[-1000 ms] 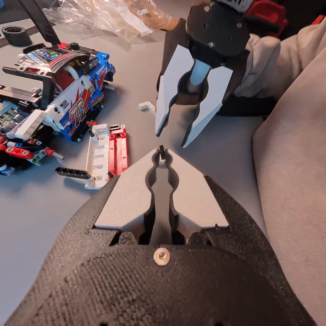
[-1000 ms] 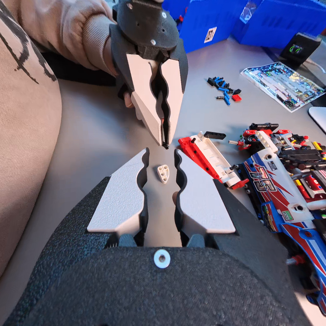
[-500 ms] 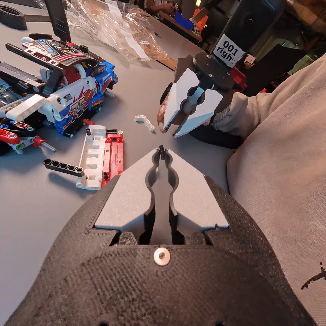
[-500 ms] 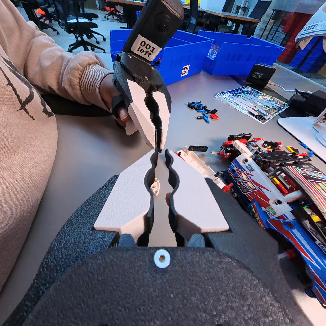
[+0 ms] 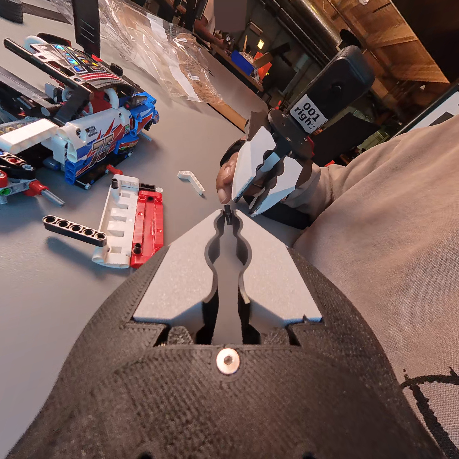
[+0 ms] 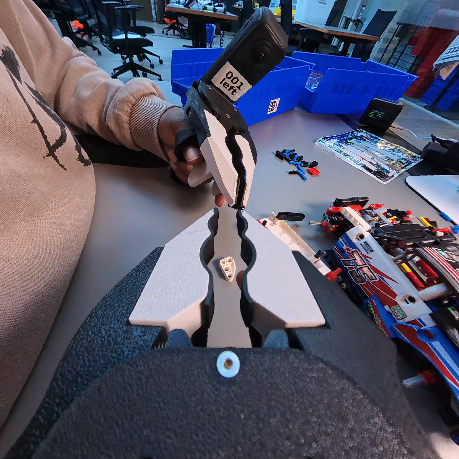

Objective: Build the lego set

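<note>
My left gripper (image 5: pixel 227 215) is shut on a small black pin (image 5: pixel 227 217) held at its fingertips, above the grey table. It also shows in the right wrist view (image 6: pixel 238 205), pointing down just beyond my right gripper (image 6: pixel 227 214). My right gripper is open by a narrow gap and empty; in the left wrist view (image 5: pixel 244 206) it hangs just past the pin. A small white piece (image 6: pixel 227 268) lies on the table below the right fingers, and it also shows in the left wrist view (image 5: pixel 191 182). The blue, white and red car (image 5: pixel 99 139) stands to the left.
A white and red panel assembly (image 5: pixel 131 218) with a black beam (image 5: pixel 74 227) lies beside the car (image 6: pixel 372 268). Loose blue and black pins (image 6: pixel 296 161), a printed sheet (image 6: pixel 367 154) and blue bins (image 6: pixel 273 82) are farther back. Plastic bags (image 5: pixel 161 49) lie beyond the car. The person's torso borders the table. Left and right tips are no more than a few centimetres apart. The small white piece (image 6: pixel 227 268) is about 7 cm from both grippers' fingertips.
Both grippers have tilted up and drawn tip to tip. The right gripper's jaws have narrowed from a wide gap. The left gripper still holds the black pin.
</note>
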